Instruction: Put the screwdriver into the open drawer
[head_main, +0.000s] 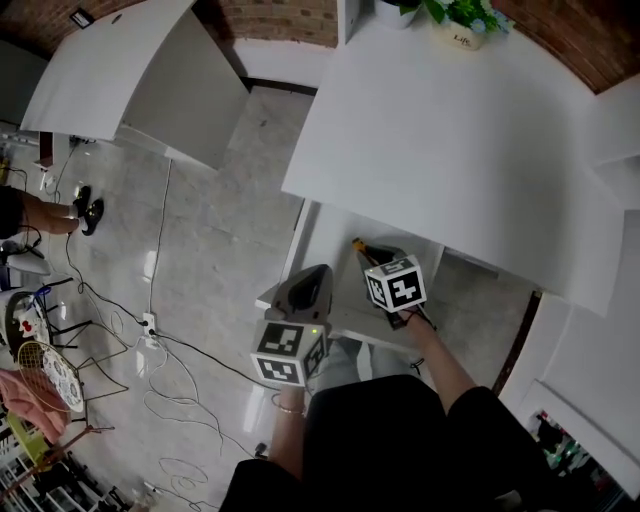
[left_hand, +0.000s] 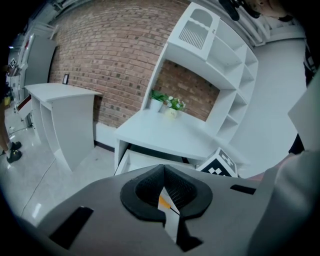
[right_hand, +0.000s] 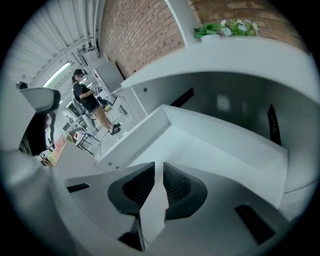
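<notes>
**A:** Nearest us, the left gripper (head_main: 312, 280) (left_hand: 164, 167) hangs by the front left corner of the open drawer (head_main: 322, 240) (right_hand: 200, 145). Its jaw tips are pressed together. An orange speck shows low in the slit between the pads, and I can't tell what it is.

**B:** And the right gripper (head_main: 383, 262) (right_hand: 155, 167)?

**A:** It's over the drawer, tipped steeply down. Its jaws are a narrow slit apart with nothing between them, only the white drawer bottom showing through the gap.

**B:** So where's the screwdriver (head_main: 360, 245)?

**A:** From the head view it's a dark shaft with a yellow end, lying inside the drawer towards the back. It sits just beyond the right gripper, partly hidden by it and not gripped by either hand.

**B:** What's past that?

**A:** The white tabletop (head_main: 450, 130) juts out over the rear of the drawer. A potted plant (head_main: 462, 25) (left_hand: 170, 104) stands at its far edge, against the brick wall (left_hand: 110, 55). Off to the left there's pale floor (head_main: 220, 250) with cables (head_main: 170, 370) trailing across it, and a second white table (head_main: 110, 70) stands well apart.
</notes>
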